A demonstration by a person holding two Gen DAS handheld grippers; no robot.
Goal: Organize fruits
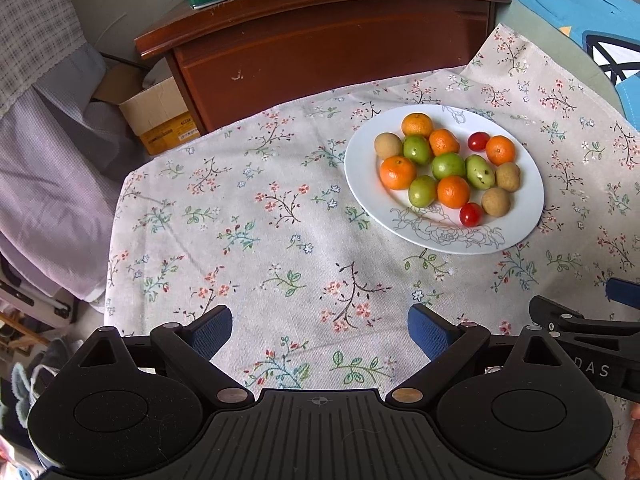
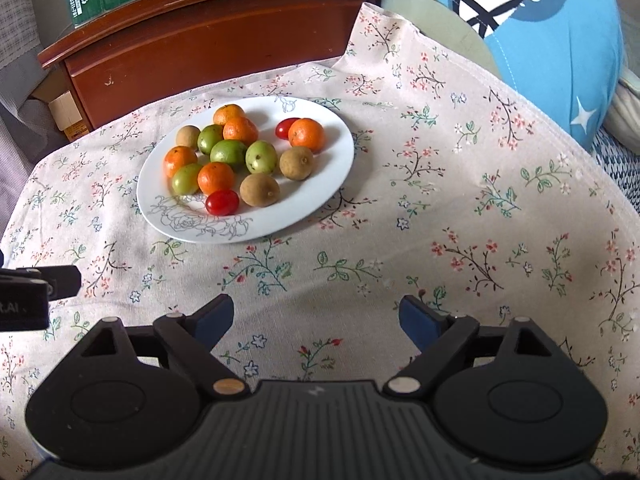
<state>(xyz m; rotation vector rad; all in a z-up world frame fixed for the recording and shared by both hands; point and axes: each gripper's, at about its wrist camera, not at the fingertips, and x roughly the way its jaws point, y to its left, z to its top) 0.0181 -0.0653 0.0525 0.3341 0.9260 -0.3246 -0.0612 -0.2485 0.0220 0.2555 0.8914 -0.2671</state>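
A round white plate (image 2: 320, 200) with a line-drawn rose on its near rim is seen on a counter (image 2: 460, 220) draped in a beige cloth printed with small flowers. Small orange mandarins (image 2: 306, 134), green round fruits (image 2: 261, 156), brown round fruits (image 2: 259, 189) and red cherry tomatoes (image 2: 222, 202) are heaped on the plate, most of them touching one another. The right tongs (image 2: 316, 322), black with blue pads, are held above the bare cloth near the plate, their jaws wide apart and opening, with nothing between them. Part of the other black tongs (image 2: 36, 292) is seen at the left edge. A dark brown wooden cabinet (image 2: 208, 40) stands behind the counter, and a blue printed cushion (image 2: 560, 40) lies at the upper right.
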